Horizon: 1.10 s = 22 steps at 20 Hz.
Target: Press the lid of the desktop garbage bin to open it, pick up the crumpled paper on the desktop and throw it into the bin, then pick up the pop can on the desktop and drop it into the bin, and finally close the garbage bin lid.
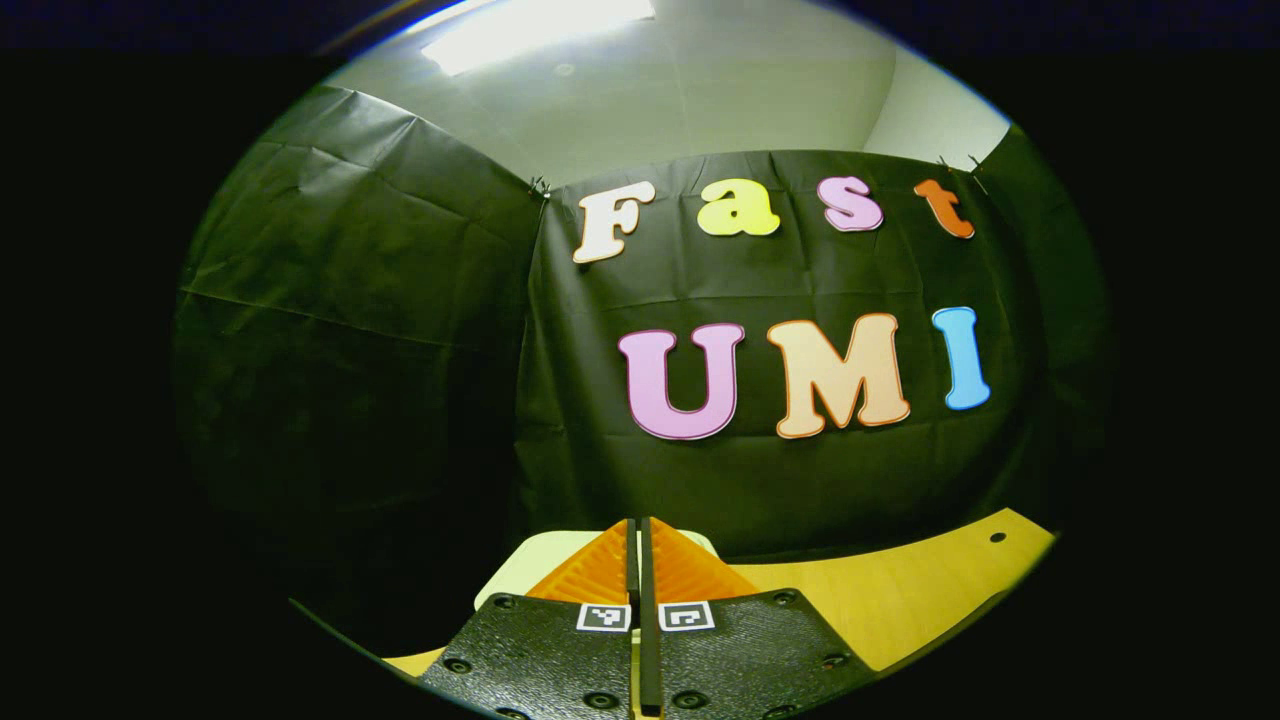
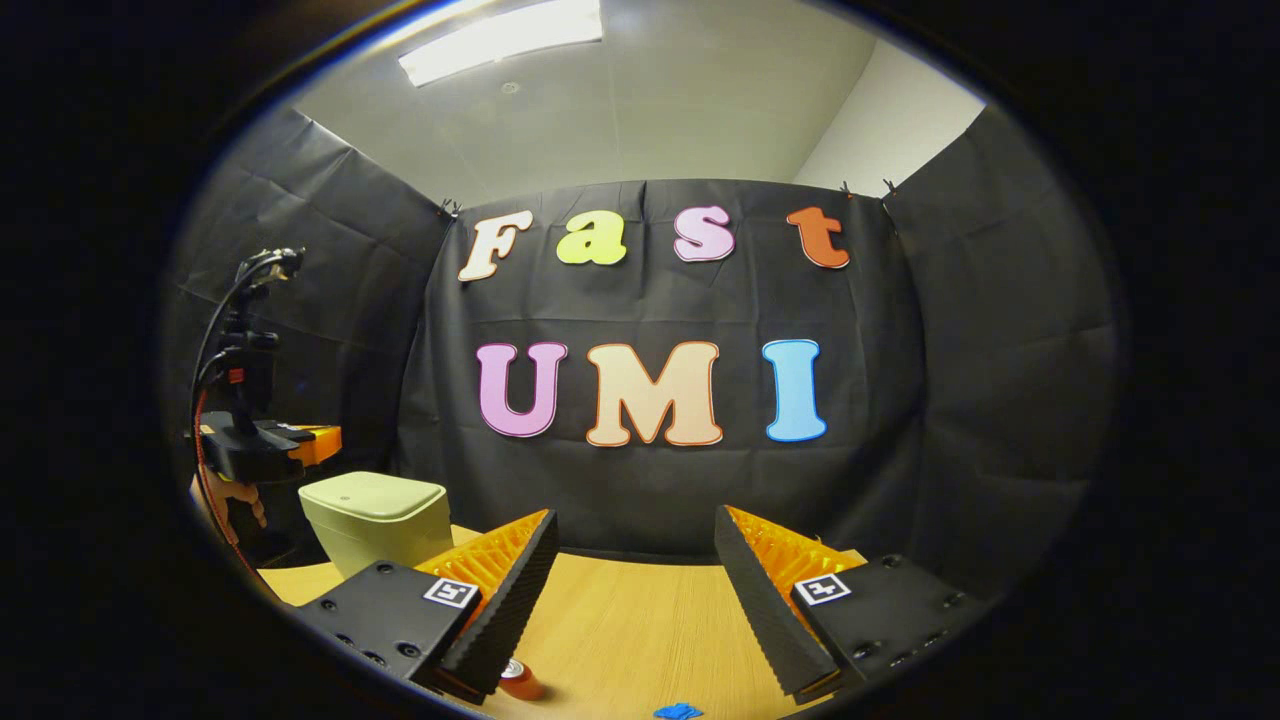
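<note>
The pale green desktop bin [image 2: 375, 520] stands on the wooden table at the left of the right gripper view, with its lid down. My left gripper [image 2: 312, 441], held by a hand, hovers just above the bin's left side. In the left gripper view my left gripper [image 1: 638, 528] is shut with nothing between its fingers, and the bin lid [image 1: 520, 565] shows beneath them. My right gripper [image 2: 636, 520] stands open over the table. A red pop can [image 2: 520, 681] lies low by its left finger. A small blue scrap [image 2: 678, 711], perhaps the crumpled paper, sits at the bottom edge.
The wooden table [image 2: 620, 620] runs back to the black cloth wall. Its right edge with a small hole [image 1: 997, 537] shows in the left gripper view. Cables [image 2: 235, 300] rise from the left gripper's body.
</note>
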Each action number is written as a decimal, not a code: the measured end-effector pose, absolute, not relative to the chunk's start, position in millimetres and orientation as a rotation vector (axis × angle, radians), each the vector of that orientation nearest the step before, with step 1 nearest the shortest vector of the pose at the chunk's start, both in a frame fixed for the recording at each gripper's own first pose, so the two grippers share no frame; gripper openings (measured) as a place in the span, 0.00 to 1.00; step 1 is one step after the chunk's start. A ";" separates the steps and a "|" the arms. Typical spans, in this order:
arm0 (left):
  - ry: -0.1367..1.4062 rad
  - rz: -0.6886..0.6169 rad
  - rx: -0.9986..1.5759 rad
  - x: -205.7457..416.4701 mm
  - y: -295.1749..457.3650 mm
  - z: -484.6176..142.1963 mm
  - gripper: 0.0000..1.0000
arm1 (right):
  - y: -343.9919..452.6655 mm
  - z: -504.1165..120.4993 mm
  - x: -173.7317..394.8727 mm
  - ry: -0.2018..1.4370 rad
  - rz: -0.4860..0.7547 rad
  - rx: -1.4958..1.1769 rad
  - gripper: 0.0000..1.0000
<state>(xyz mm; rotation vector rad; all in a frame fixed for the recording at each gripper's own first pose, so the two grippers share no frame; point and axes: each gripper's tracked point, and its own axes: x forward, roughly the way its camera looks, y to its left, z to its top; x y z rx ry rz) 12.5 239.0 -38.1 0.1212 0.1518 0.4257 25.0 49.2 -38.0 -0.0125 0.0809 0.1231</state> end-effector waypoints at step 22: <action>0.133 0.348 0.104 13.7 227.3 -84.0 0.06 | 18.8 -86.6 41.9 0.203 0.068 -0.058 0.98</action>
